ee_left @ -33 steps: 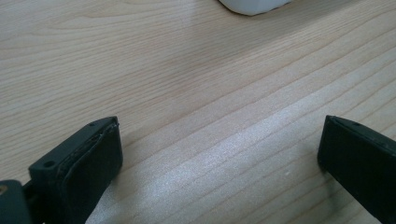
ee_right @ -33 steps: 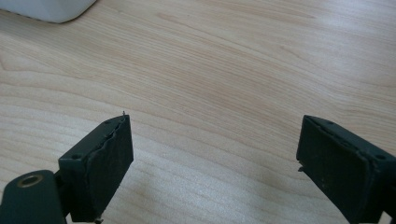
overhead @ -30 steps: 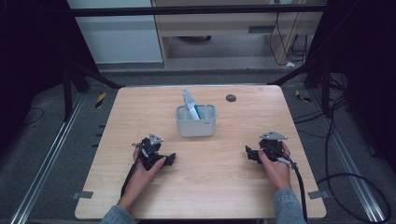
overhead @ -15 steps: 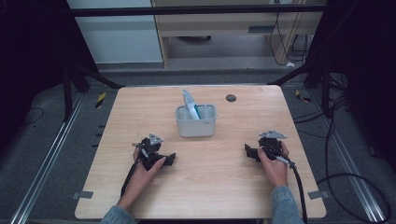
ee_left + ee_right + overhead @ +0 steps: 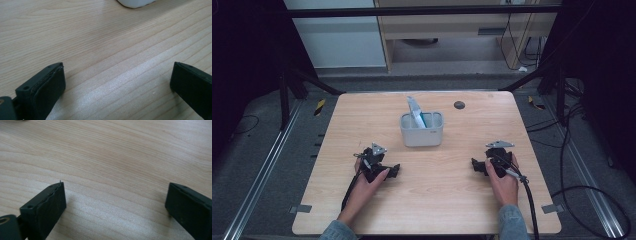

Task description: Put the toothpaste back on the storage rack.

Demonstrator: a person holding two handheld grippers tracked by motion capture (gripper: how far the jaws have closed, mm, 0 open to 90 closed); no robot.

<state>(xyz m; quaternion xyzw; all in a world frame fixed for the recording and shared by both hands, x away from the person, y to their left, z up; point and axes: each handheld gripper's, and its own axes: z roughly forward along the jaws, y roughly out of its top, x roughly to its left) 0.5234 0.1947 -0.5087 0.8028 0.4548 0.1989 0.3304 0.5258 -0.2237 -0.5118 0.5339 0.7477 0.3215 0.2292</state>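
Left hand-held gripper (image 5: 393, 170): it is resting low on the table (image 5: 437, 200), left of centre and near the person's edge, with its jaws spread wide and nothing between them; the left gripper view is showing bare wood in the gap.

Right hand-held gripper (image 5: 475, 165): it is sitting on the right side of the table, level with the left one, its jaws likewise spread apart and holding nothing.

Container (image 5: 422, 129): a pale grey tub is standing upright in the middle of the table, farther from the person than both grippers and roughly between them; a white corner of it is peeking in at the top of the left gripper view (image 5: 136, 3).

Contents: a light, flat packet (image 5: 414, 110) is leaning out of the tub's left part, and something blue (image 5: 430, 120) is lying inside beside it; what they are is too small to tell.

Other item: a small dark round thing (image 5: 459, 104) is lying near the table's far edge, well apart from the tub.

Step in hand: judging by the pose, both grippers are waiting at rest, and no reach is under way.

Next move: it is probably calling for one gripper to lift, travel forward to the tub, and line its open jaws up with the leaning packet, while the other is steadying the tub's wall so it is not tipping.
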